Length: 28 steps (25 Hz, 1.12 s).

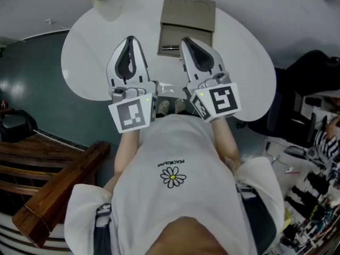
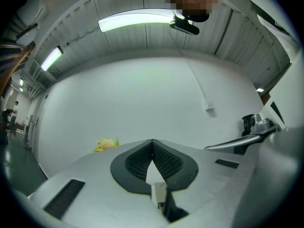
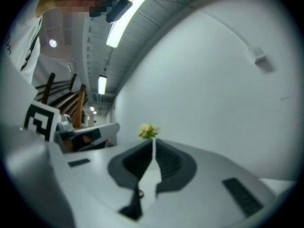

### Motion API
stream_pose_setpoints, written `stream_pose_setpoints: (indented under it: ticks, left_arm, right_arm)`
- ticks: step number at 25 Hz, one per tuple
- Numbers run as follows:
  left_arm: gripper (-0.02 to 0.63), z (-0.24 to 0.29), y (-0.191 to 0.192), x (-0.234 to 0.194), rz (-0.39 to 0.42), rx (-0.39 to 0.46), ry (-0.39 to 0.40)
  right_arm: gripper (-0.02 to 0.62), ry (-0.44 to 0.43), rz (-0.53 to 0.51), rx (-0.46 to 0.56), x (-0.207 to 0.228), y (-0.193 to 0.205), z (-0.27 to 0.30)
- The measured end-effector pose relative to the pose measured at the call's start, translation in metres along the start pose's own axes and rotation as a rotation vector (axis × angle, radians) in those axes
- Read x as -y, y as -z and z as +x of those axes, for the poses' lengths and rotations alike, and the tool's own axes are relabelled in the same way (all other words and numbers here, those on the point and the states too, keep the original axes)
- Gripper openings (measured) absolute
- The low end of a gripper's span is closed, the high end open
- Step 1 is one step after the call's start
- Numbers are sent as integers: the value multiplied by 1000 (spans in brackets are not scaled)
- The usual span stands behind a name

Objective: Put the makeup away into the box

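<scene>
Box (image 1: pixel 187 25) is lying on bench (image 1: pixel 90 57) just beyond left claw (image 1: pixel 130 40) and right claw (image 1: pixel 187 42); I am holding both closed, empty.

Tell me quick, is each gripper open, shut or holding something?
Left gripper: jaws shut, holding nothing.
Right gripper: jaws shut, holding nothing.

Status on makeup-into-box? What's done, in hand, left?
Done: cannot confirm; the box sits on the table, contents unreadable. In hand: nothing; left gripper and right gripper are both shut and empty. Left: cannot tell; no loose makeup clearly shows on the table.
</scene>
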<state>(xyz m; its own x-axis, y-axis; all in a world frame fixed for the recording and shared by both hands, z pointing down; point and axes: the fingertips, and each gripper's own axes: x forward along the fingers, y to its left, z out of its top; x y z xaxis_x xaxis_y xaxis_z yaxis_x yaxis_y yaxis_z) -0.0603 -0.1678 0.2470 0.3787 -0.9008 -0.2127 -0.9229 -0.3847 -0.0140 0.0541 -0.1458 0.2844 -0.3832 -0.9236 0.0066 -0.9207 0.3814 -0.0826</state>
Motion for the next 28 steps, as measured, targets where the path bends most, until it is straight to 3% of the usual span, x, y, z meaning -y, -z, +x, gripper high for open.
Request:
stream_pose_setpoints:
  ticks: [5, 9, 11, 20, 28]
  left_arm:
    - [20, -22, 11, -40, -14, -36, -111]
    - [20, -37, 16, -70, -10, -48, -174]
    - [20, -46, 21, -82, -14, -62, -207]
    - [20, -95, 59, -135, -56, -140, -399]
    - [20, -116, 76, -157, -74, -177, -465]
  right_arm:
    - [41, -185, 49, -85, -45, 20, 62]
    - [54, -256, 79, -260, -75, 82, 115]
    - [115, -274, 66, -362, -86, 118, 133]
    - [183, -213, -14, -681, -87, 238, 175]
    - [227, -169, -114, -812, -89, 283, 186]
